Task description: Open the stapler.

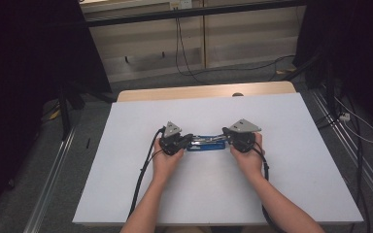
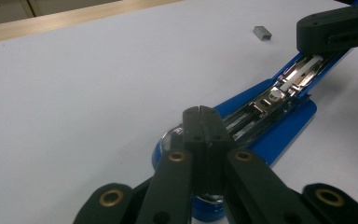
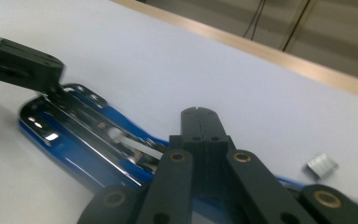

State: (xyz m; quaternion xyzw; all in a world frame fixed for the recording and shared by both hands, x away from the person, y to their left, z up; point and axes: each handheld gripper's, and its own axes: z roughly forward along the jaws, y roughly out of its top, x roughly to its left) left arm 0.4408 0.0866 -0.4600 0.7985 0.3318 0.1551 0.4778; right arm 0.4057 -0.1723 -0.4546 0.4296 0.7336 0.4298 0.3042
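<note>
White table (image 1: 126, 170) bears a blue stapler (image 1: 205, 143) and staple block (image 2: 262, 32)

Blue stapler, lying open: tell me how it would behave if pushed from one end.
The blue stapler lies flat and long, so it would probably slide or pivot, not roll. Its metal magazine rail suggests it is stiff and fairly heavy for its size. The hinged halves may swing.

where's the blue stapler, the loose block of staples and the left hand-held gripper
blue stapler (image 2: 289, 123), left gripper view, on its blue base edge
block of staples (image 2: 262, 32), left gripper view, on its top face
left hand-held gripper (image 2: 203, 112), left gripper view, at its shut jaw tips
</note>
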